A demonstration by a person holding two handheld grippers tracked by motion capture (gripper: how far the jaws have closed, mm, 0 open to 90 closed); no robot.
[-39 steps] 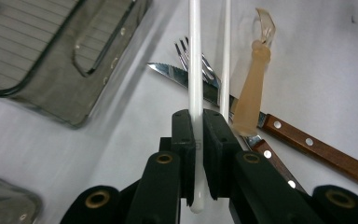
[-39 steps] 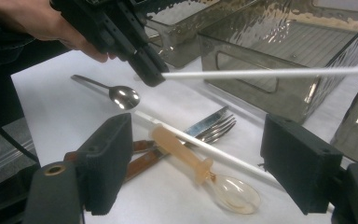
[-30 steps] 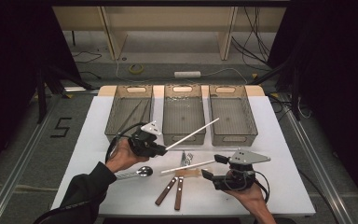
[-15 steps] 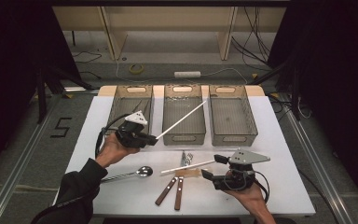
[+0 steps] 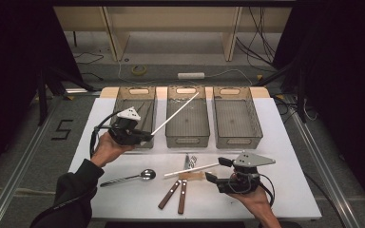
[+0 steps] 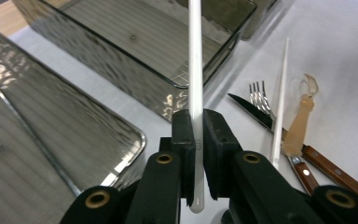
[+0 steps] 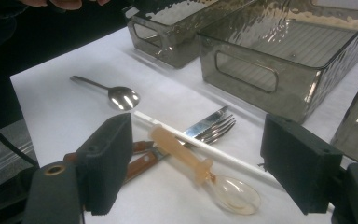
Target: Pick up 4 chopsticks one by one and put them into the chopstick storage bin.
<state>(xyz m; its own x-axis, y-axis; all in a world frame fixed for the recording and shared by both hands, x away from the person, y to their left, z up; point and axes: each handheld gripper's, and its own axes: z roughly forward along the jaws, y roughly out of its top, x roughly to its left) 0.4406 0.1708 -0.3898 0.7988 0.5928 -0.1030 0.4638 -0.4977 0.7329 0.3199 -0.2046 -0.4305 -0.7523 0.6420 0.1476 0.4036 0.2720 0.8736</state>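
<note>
Two black jaws of the left gripper clench a long white plastic chopstick, which juts ahead over the middle smoky clear bin. Right gripper gapes above an amber plastic spoon.

Bright white desk lit from overhead, ringed by very dark surroundings.
In the high view the picture is soft and slightly grainy, and shadows under the cutlery are faint. In both gripper views the smoky plastic bins carry rippled white glare, the metal spoon glints, and the near black jaws look blurred and large.
</note>
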